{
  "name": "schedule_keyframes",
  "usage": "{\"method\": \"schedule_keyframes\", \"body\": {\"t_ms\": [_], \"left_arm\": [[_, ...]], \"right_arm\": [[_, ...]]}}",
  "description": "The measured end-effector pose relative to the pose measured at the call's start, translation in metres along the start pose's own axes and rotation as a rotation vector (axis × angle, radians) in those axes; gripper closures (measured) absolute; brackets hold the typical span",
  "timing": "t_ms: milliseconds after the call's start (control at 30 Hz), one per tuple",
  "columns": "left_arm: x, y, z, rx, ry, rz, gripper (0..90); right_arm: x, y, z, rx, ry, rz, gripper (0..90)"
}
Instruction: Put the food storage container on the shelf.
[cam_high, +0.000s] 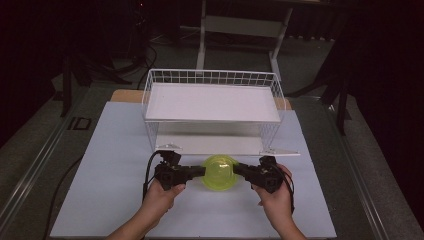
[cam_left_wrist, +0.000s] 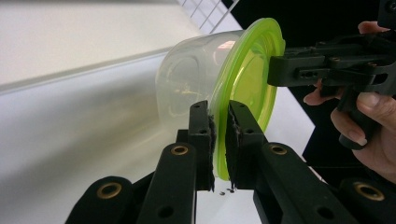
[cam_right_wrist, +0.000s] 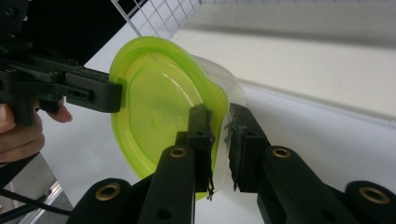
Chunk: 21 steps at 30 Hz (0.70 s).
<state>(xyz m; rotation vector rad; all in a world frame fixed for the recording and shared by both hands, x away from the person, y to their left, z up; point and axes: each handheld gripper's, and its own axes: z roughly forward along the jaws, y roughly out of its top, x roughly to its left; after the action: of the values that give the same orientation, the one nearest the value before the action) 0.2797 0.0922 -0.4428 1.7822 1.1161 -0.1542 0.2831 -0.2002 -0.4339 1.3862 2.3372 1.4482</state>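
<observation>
Holding one lidded container (cam_high: 218, 172) by green lid rim, in front of wire shelf rack (cam_high: 212, 107), above table (cam_high: 100, 165). My left gripper (cam_high: 200, 171) and right gripper (cam_high: 239, 170) both clamping opposite rim edges. Guessing next: carrying it level onto shelf, hands in sync. Count: one container, one rack, two grippers.

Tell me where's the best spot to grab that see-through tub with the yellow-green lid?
Grip the thin lid rim that juts out all round the clear plastic tub with the yellow-green lid, coming in level from opposite sides. The round wall is probably too wide and slippery for the jaws, but the flat rim slips between them. That is how the left gripper and right gripper pinch it now.
</observation>
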Motion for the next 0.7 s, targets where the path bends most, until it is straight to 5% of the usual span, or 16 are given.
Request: {"method": "schedule_keyframes", "body": {"t_ms": [700], "left_arm": [[-0.026,0.045,-0.041,-0.104,-0.023,0.056,82.4]], "right_arm": [[0.029,0.052,-0.034,-0.112,0.013,-0.077,80.4]]}}
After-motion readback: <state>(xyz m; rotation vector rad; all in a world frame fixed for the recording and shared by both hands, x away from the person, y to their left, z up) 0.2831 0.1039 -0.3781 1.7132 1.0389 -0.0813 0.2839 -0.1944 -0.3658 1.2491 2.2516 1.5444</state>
